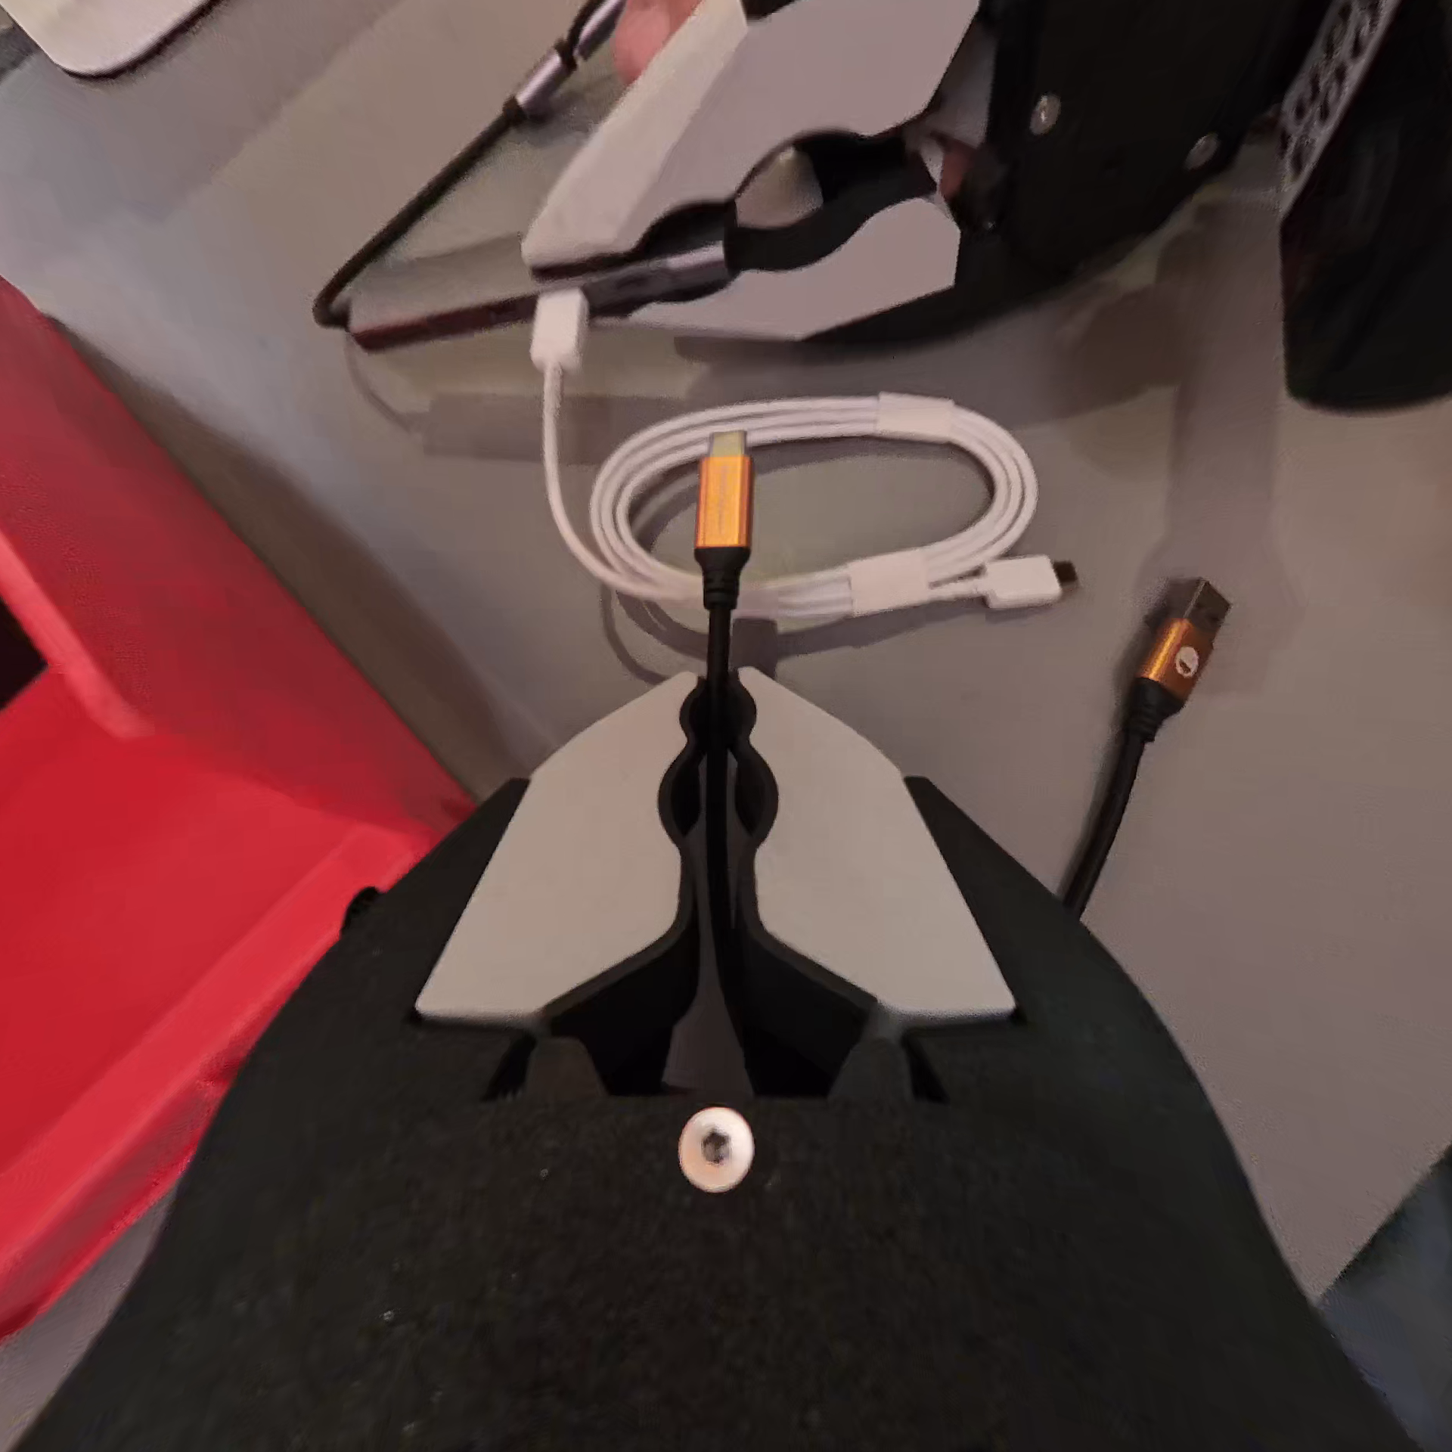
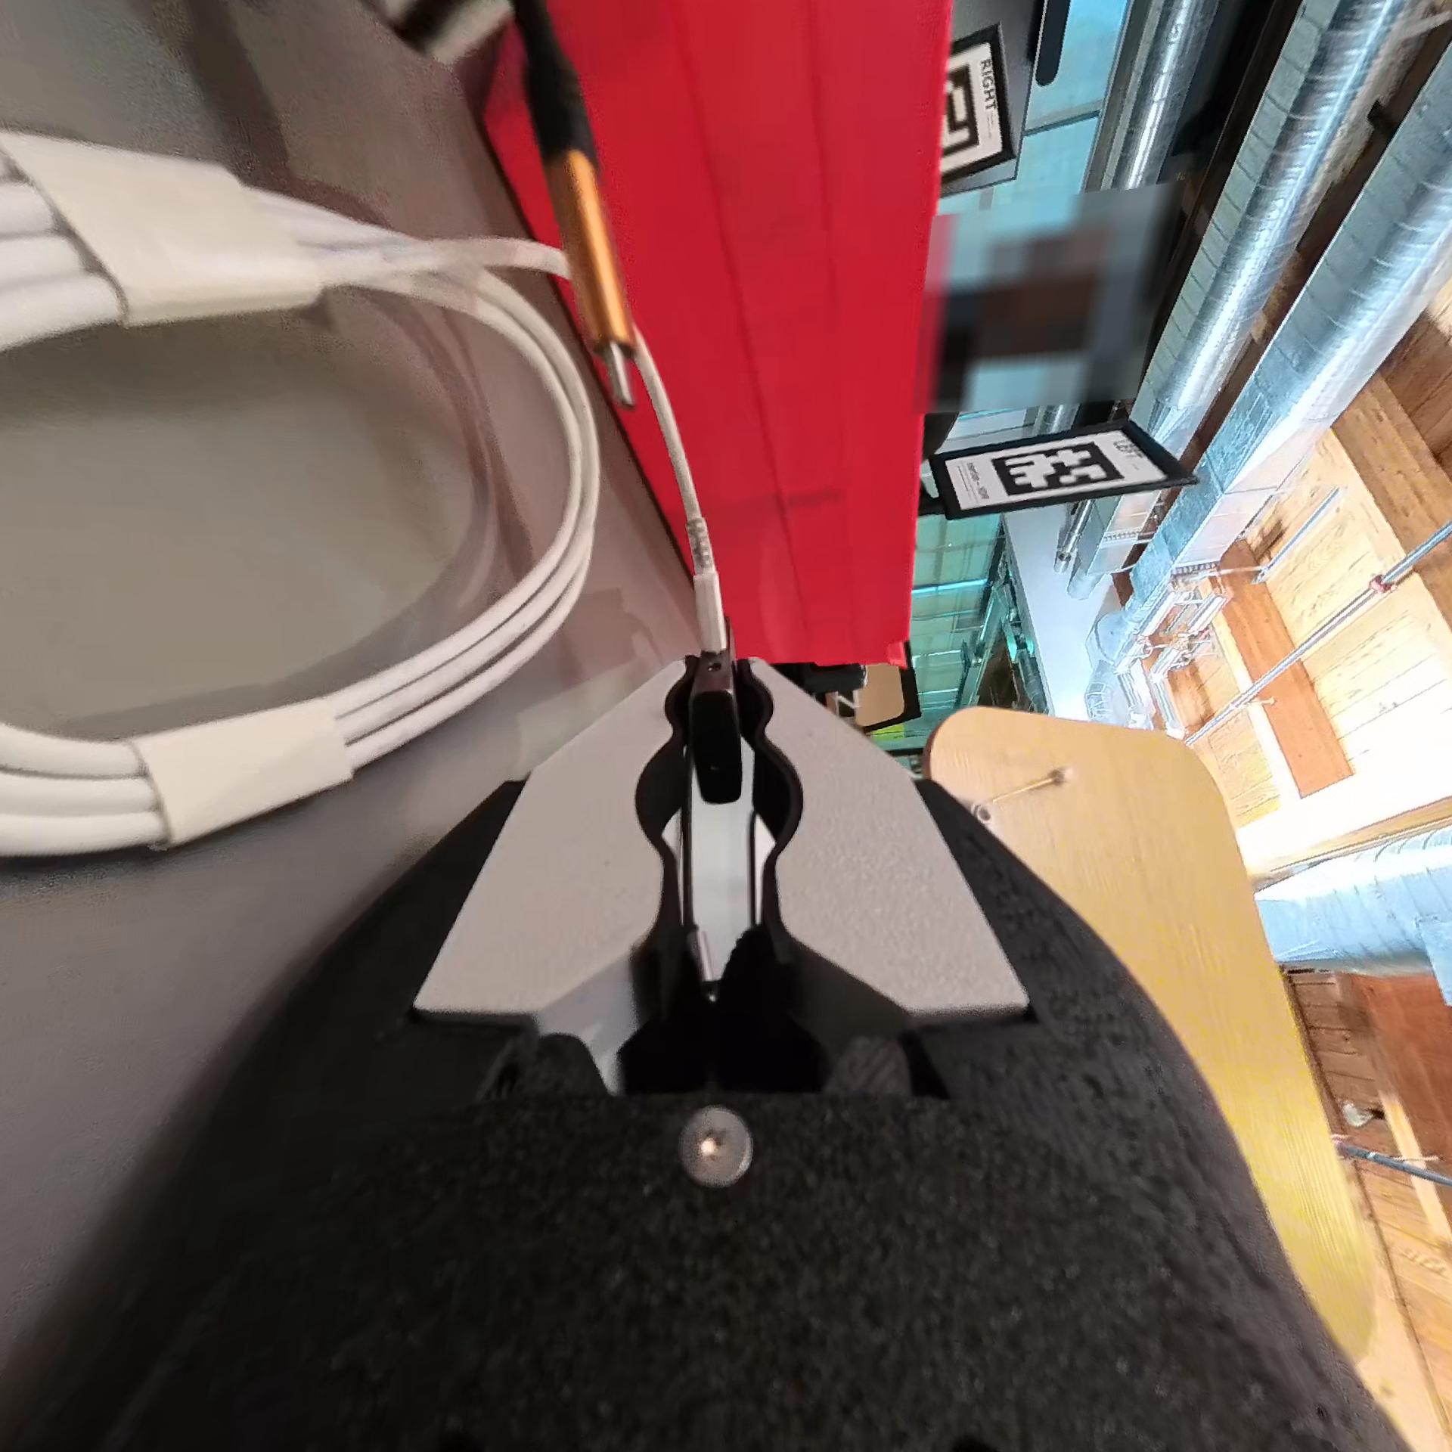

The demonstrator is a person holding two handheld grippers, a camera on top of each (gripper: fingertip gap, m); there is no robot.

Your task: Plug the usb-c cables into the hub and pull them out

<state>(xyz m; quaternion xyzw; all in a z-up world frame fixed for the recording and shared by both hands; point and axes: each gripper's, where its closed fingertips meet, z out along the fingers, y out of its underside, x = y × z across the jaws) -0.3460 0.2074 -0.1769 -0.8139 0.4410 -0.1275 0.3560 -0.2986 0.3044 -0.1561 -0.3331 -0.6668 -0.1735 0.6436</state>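
Note:
My left gripper (image 1: 719, 685) is shut on a black cable (image 1: 716, 786). Its orange USB-C plug (image 1: 723, 503) sticks out forward, in the air short of the hub. My right gripper (image 2: 715, 668) is shut on the slim grey hub (image 2: 713, 746), which it shows edge-on. It also shows in the left wrist view (image 1: 550, 255), clamping the hub (image 1: 448, 302) just above the table. A white cable's plug (image 1: 559, 330) sits in the hub's near side; it also shows in the right wrist view (image 2: 709, 609). The orange plug (image 2: 599, 259) hangs beyond it, apart from the hub.
The white cable's coil (image 1: 817, 503) lies on the grey table (image 1: 1178, 440) between the grippers. The black cable's other orange plug (image 1: 1178, 644) lies at the right. A red box (image 1: 157, 707) stands at the left. The hub's own dark lead (image 1: 424, 204) runs back left.

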